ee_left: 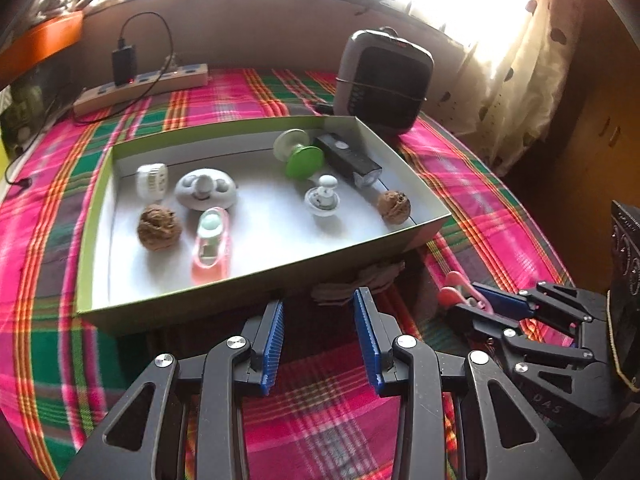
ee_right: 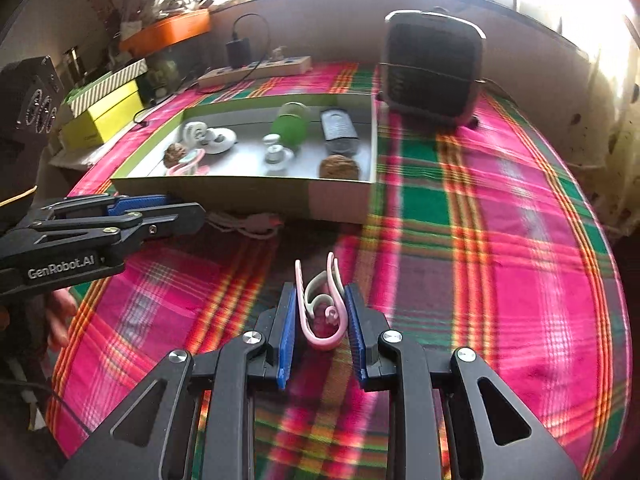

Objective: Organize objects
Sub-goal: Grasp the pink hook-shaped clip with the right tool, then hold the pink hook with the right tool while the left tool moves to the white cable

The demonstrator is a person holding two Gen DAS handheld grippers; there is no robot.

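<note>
Sunlit window glare washes over your plaid tablecloth (ee_right: 500, 248), a woven pink, green and orange check. Your right gripper (ee_right: 320, 320) sits low over the cloth, and its ribbed blue pads (ee_right: 286, 340) bracket a curled pink and white plastic clip (ee_right: 320, 312); whether they press on it or merely flank it cannot be told. Your left gripper (ee_left: 320, 336) hovers just in front of the cardboard box (ee_left: 248, 288), its jaws parted and holding nothing. Inside that shallow green-edged tray lie two rough brown walnuts (ee_left: 159, 228), a glossy pink case (ee_left: 212, 244), a round white disc (ee_left: 206, 189), a white knob (ee_left: 322, 197), a green and white spool (ee_left: 298, 154) and a black rectangular light (ee_left: 348, 156). Behind the box stands a boxy dark heater (ee_left: 384, 80), and a beige power strip (ee_left: 140, 88) lies against the wall.
</note>
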